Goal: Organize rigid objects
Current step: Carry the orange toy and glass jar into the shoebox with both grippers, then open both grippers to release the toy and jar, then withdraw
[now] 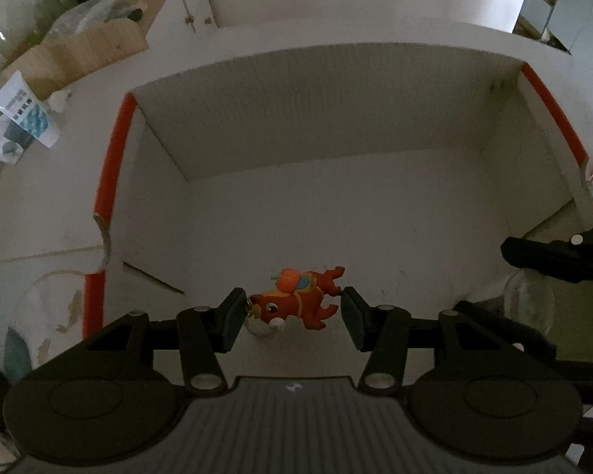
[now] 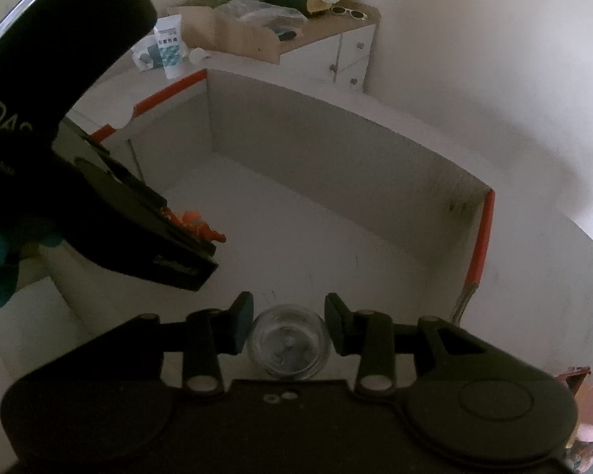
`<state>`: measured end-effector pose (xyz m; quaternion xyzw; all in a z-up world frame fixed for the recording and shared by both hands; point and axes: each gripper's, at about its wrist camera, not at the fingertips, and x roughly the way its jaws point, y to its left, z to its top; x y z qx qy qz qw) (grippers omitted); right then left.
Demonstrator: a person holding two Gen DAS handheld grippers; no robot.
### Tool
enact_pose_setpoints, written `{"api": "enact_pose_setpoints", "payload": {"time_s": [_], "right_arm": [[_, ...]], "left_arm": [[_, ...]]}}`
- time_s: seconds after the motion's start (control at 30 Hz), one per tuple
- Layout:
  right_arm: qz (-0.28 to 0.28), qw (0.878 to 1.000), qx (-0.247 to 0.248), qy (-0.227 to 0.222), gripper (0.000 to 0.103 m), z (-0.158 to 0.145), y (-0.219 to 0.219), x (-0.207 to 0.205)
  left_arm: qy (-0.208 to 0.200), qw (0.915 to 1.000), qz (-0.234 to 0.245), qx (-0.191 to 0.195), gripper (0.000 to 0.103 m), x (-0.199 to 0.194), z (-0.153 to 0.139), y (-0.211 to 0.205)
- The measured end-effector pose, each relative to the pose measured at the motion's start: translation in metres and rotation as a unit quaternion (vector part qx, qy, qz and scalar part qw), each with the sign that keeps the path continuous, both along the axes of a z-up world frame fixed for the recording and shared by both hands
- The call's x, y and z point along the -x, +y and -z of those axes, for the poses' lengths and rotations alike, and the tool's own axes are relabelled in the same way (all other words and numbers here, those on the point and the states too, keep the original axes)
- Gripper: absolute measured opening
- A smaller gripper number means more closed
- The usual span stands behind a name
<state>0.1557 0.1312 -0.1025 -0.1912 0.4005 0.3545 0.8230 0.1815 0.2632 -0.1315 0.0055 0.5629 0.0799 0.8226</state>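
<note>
Left gripper [image 1: 292, 310] clamps an orange toy [image 1: 296, 300] between its fingers, inside the white box [image 1: 336, 94] just above its floor. Right gripper [image 2: 288, 322] holds a glass jar [image 2: 286, 345], jaws closed against its sides, near the box's front edge.

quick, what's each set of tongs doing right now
Left tongs: closed on the red toy figurine, over the white box.
Right tongs: closed on the clear glass jar.
</note>
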Motion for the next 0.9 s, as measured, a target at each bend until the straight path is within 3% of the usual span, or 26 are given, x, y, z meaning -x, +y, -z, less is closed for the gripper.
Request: {"api": "enact_pose_setpoints", "payload": {"time_s": [0.43,0.53,0.67,0.9], "right_arm": [[0.010,1.000,0.009,0.008,0.041,0.005,0.003,-0.003],[0.012,1.000,0.007,0.006,0.047,0.004,0.004,-0.004],[0.016,1.000,0.001,0.002,0.052,0.000,0.001,-0.002],[0.021,1.000,-0.017,-0.004,0.062,-0.012,-0.007,0.006]], "left_arm": [[0.026,0.9997,0.001,-0.001,0.053,-0.001,0.010,-0.005],[0.021,0.9998,-0.003,0.005,0.053,-0.006,0.012,0.002],[0.006,0.9999,-0.009,0.007,0.066,-0.002,0.007,0.003],[-0.014,0.9998,-0.010,0.008,0.066,0.006,-0.004,-0.001]]}}
